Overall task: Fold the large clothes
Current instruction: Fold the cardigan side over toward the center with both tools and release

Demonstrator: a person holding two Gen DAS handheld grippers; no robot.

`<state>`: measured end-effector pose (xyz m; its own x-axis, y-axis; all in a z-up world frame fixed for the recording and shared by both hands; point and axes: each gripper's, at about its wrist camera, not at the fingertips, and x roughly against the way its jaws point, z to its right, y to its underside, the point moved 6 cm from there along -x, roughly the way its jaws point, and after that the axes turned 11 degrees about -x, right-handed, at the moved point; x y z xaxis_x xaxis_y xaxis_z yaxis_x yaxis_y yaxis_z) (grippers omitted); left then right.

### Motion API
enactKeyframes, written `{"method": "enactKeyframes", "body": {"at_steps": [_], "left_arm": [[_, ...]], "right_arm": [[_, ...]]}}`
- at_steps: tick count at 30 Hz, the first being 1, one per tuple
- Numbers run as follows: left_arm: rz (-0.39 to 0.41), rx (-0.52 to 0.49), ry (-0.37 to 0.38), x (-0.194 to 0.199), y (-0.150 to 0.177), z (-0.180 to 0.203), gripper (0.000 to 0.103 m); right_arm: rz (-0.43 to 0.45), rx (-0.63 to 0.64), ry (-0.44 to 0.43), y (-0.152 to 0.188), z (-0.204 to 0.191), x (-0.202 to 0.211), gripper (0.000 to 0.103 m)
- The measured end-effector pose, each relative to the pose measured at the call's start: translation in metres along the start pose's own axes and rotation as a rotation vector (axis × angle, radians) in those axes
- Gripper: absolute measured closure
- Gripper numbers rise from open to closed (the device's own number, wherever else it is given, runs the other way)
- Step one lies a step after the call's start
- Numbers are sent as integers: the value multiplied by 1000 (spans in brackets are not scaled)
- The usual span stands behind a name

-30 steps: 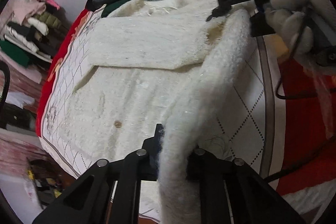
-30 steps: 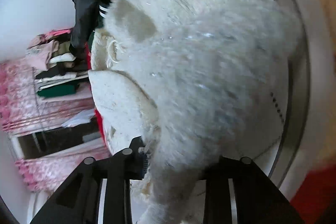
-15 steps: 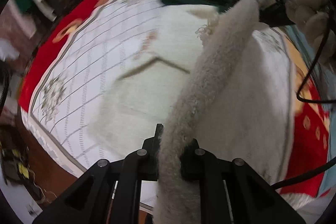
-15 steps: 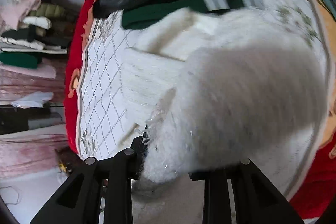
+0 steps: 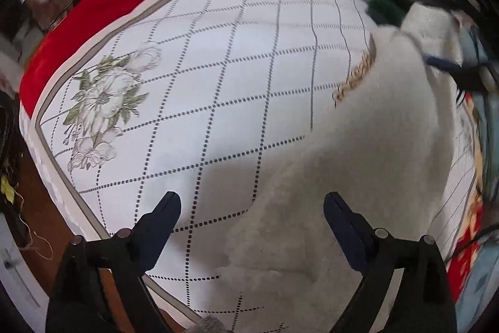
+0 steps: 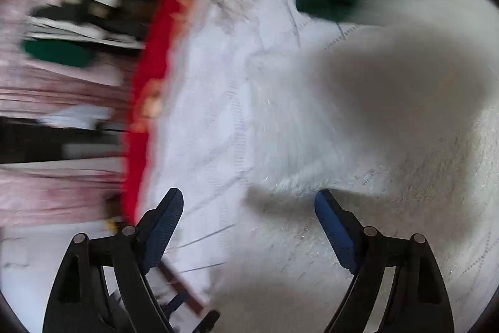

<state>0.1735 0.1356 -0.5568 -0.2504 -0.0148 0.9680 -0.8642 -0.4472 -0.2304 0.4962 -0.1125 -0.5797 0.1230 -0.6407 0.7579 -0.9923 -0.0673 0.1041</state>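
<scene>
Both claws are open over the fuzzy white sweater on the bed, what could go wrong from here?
1. The fuzzy white sweater looks loosely heaped, so the fold may slump open.
2. The open left claw partly faces the white diamond-quilted bedspread; a regrasp might pinch it too.
3. The dark green garment touches the sweater's far end and could get dragged.

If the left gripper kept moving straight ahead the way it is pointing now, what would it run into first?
Most likely the edge of the white fluffy sweater where it meets the patterned bedspread. The left gripper is open and aimed at that border, though depth is hard to judge.
</scene>
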Motion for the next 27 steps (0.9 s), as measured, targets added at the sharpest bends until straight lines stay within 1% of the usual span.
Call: {"method": "enactKeyframes", "body": {"at_steps": [1,2,3,4,6,7,8,9,10,11,13,14,15,16,17,18,20,23,24,27], "left_arm": [[3,-1,2,1,0,4,9],[4,-7,-2,0,-1,8,9],[5,-19,-11,-4,-1,14,9],[-5,-34,-24,-12,-2,21,9],[-20,-38,-60,-30,-1,28,9],[-44,-36,-87,-45,2,29,9],[-72,-23,-97,-58,5,28,9],[-79,-10,-93,-65,9,25,6],[-86,15,-86,-72,11,23,3],[-89,33,-82,-74,12,21,0],[-88,31,-92,-72,13,21,0],[-87,20,-103,-70,13,22,0],[-87,11,-114,-68,13,23,0],[-90,7,-126,-65,14,23,0],[-92,8,-132,-64,13,24,0],[-101,11,-146,-60,15,23,0],[-118,22,-157,-53,17,19,0],[-104,63,-183,-19,24,1,0],[-97,74,-188,-11,25,-3,0],[-66,117,-222,30,35,-21,0]], "right_arm": [[27,-13,-21,0,8,17,15],[77,-37,-19,-2,24,39,15],[134,-68,16,-6,46,62,15],[188,-101,79,-12,73,81,15],[262,-169,168,-22,123,106,15],[275,-204,178,-27,145,112,15],[275,-243,174,-34,171,114,15],[260,-261,163,-40,187,110,15],[231,-272,131,-48,205,99,15],[200,-276,102,-52,214,90,15],[116,-308,4,-58,229,60,14],[122,-312,-16,-60,231,54,14],[155,-296,-32,-61,229,54,15],[188,-281,-53,-62,226,57,46],[197,-287,-92,-58,224,58,67],[189,-326,-113,-54,227,57,70],[221,-370,-138,-44,230,65,74],[270,-442,-134,-16,240,86,78],[285,-467,-127,-2,247,98,79],[320,-563,-51,63,275,139,79]]}}
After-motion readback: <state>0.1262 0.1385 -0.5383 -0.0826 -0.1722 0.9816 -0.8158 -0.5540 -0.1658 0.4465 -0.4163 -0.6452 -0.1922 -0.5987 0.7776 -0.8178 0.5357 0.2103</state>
